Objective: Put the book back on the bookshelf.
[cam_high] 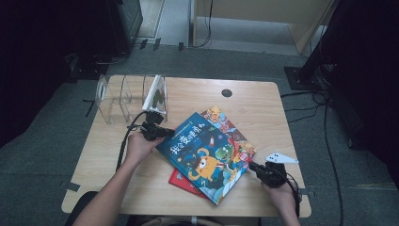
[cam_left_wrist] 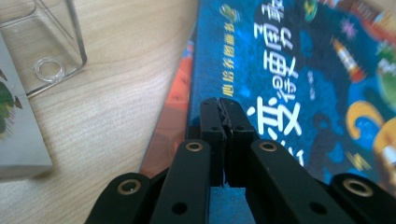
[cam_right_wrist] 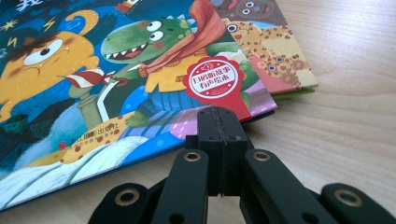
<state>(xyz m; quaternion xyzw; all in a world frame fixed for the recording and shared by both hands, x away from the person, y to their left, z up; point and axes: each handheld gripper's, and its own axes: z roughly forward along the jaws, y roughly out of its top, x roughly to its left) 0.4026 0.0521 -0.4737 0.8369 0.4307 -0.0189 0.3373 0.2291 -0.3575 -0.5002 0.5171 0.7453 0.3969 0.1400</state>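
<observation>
Blue picture book (cam_high: 203, 155): lies flat and askew on top of the stack, mid-table, one corner pointing at the person's edge.
Red book (cam_high: 181, 181): under the blue one, a red corner sticking out toward the person.
Third book (cam_high: 230, 129): also beneath, its leopard-pattern cover showing past the blue book's far right edge.
Left claw (cam_high: 162, 133): at the blue book's upper left edge; in the left gripper view (cam_left_wrist: 225, 109) the jaws stand pressed together over the cover's border. Whether the cover's edge is pinched I cannot tell.
Right claw (cam_high: 253, 166): at the blue book's lower right edge; in the right gripper view (cam_right_wrist: 220, 119) the jaws are fully together, tips just at the edge, nothing visibly between them.
Clear acrylic book stand (cam_high: 121, 96): far left corner of the table, one book (cam_high: 155, 94) upright in its right slot, just behind the left claw.
Table (cam_high: 263, 103): bare wood to the right and behind the stack; a narrower strip free along the near edge.
Round grommet hole (cam_high: 227, 92): near the far edge, well apart from the books.
</observation>
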